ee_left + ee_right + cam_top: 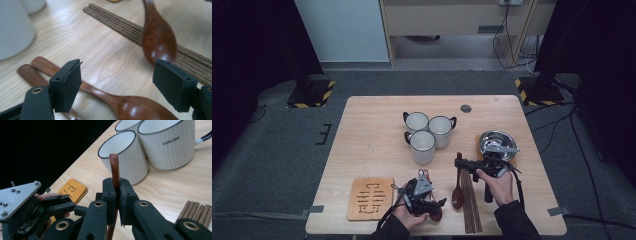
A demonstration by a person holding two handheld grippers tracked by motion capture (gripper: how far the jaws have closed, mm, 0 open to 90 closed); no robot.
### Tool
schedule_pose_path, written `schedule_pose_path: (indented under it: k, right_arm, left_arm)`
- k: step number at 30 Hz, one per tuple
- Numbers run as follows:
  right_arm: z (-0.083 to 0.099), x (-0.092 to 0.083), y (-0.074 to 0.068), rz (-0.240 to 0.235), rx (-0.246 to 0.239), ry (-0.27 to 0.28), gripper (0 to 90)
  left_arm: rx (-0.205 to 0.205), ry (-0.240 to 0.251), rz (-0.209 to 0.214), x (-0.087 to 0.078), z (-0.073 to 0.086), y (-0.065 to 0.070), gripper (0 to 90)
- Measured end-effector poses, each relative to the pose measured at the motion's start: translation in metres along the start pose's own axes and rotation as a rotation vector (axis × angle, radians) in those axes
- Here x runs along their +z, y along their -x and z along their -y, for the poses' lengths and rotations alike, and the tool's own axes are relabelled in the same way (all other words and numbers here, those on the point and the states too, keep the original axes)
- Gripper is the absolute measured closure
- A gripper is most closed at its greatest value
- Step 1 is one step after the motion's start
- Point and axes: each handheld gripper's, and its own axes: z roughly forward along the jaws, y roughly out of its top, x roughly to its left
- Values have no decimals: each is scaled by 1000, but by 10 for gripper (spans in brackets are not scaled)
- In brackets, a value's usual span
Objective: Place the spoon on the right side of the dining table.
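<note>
My right gripper (459, 163) (117, 182) is shut on the thin handle end of a dark wooden spoon (457, 192) (114, 165). That spoon's bowl (158, 42) rests against a bundle of brown chopsticks (471, 205) (117, 23). My left gripper (440, 203) (117, 75) hovers low near the table's front edge, jaws apart and pressing on nothing. Under it a second wooden spoon (135, 108) (435, 214) lies flat, its handle passing beneath the left pad. A third spoon's handle (27, 72) lies beside it.
Three white mugs (422, 146) cluster mid-table. A steel bowl (497, 141) sits on a coaster at the right. A wooden trivet (371, 198) lies front left. The left gripper (57, 205) shows low in the right gripper view.
</note>
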Motion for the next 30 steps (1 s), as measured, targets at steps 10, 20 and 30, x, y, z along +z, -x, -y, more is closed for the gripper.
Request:
schedule_pose_path:
  k: [10, 20, 30]
  right_arm:
    - [-7, -12, 0, 6, 10, 62, 853]
    - [-12, -20, 3, 20, 6, 95, 852]
    - [-16, -27, 5, 25, 7, 124, 852]
  left_arm:
    - [-86, 38, -59, -26, 9, -29, 211]
    - [-173, 71, -175, -59, 25, -71, 186]
    - [-255, 62, -299, -84, 43, -106, 174]
